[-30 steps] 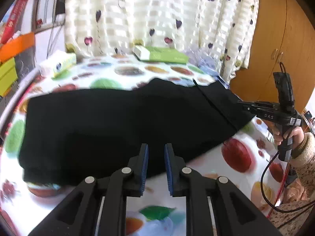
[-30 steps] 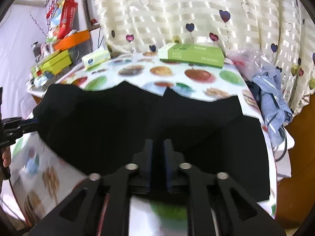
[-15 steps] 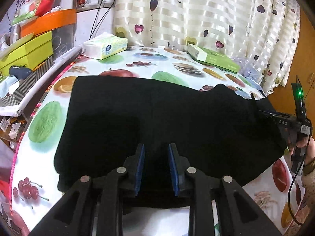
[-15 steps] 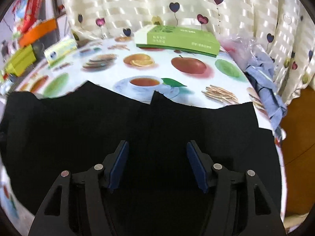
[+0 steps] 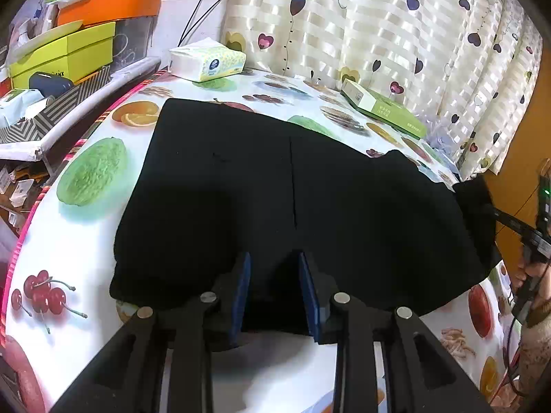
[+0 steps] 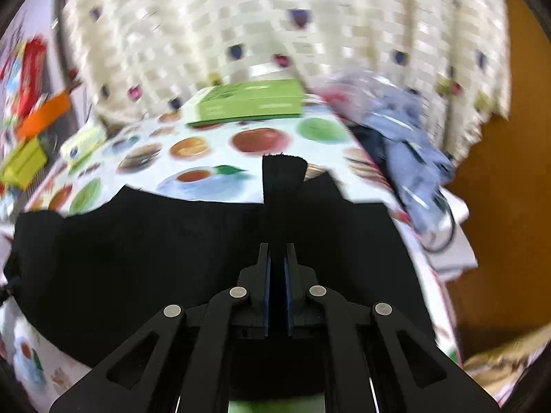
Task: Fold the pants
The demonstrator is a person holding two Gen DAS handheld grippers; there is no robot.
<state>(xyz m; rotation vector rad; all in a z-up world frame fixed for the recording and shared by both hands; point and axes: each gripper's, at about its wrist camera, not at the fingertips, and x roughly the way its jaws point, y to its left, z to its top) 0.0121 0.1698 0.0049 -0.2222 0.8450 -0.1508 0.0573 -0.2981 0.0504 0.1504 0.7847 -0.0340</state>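
Black pants (image 5: pixel 275 189) lie spread on a round table with a fruit-print cloth (image 5: pixel 93 179). My left gripper (image 5: pixel 273 261) is open, its blue pads straddling the pants' near edge. My right gripper (image 6: pixel 277 258) is shut on a lifted fold of the pants (image 6: pixel 282 186), which stands up between its fingers. In the left wrist view the right gripper (image 5: pixel 496 213) shows at the far right, holding the pants' raised end. The right wrist view is blurred by motion.
A tissue pack (image 5: pixel 206 60) and a green box (image 5: pixel 382 110) sit at the table's far side by the heart-print curtain (image 5: pixel 378 34). Yellow and orange boxes (image 5: pixel 69 48) stack on the left. A blue garment (image 6: pixel 406 137) lies at the right edge.
My right gripper was open half a second ago and has shut on the pants' edge and lifted it. My left gripper has moved closer over the pants' near edge and opened wider.
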